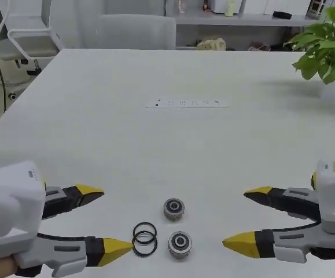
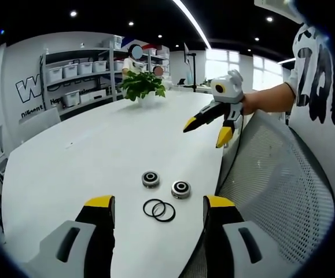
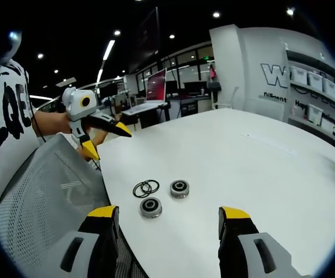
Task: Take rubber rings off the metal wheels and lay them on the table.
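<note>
Here left tool [image 1: 115, 218] and right tool [image 1: 235, 216] gape empty; the right gripper view catches a laptop [image 3: 155, 87].

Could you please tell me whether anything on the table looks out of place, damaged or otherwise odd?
Nothing stands out. The two metal wheels lie flat on the table, the two rubber rings lie beside them, slightly overlapping, and the left gripper and right gripper hang open on either side, touching nothing.
</note>
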Demonstrator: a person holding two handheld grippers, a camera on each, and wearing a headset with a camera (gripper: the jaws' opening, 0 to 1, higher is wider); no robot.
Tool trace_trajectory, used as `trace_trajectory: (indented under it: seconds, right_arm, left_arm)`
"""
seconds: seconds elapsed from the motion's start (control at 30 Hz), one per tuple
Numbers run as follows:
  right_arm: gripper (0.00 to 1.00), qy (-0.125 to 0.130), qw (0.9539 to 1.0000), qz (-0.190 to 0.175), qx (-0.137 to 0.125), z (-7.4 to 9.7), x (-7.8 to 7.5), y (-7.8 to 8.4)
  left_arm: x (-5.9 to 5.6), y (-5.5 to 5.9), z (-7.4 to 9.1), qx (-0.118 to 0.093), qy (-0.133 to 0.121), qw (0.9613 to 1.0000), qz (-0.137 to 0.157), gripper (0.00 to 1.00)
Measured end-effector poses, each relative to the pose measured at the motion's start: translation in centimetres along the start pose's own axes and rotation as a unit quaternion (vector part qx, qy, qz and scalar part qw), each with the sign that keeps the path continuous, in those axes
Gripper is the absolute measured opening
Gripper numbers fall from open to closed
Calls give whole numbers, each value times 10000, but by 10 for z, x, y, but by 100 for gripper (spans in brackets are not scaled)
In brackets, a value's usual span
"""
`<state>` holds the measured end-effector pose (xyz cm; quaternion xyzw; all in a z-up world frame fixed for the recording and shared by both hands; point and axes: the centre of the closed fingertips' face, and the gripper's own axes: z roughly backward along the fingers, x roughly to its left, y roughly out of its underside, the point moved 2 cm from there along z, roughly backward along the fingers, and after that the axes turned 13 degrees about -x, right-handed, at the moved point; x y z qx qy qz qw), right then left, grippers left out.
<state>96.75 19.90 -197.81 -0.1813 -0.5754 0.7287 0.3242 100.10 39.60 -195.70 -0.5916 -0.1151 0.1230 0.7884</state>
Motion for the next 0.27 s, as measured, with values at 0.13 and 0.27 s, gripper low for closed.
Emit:
trace_trajectory:
  seconds: [0.13,0.27]
  right_arm:
    - [73,-53,9999,90,97,0,5,3]
    - [74,-116,9994,257,218,0,8,6]
  left_arm:
    - [-1,0,1,18,4,10000,-33,60]
    - [-1,-1,2,18,-1,10000,-33,60]
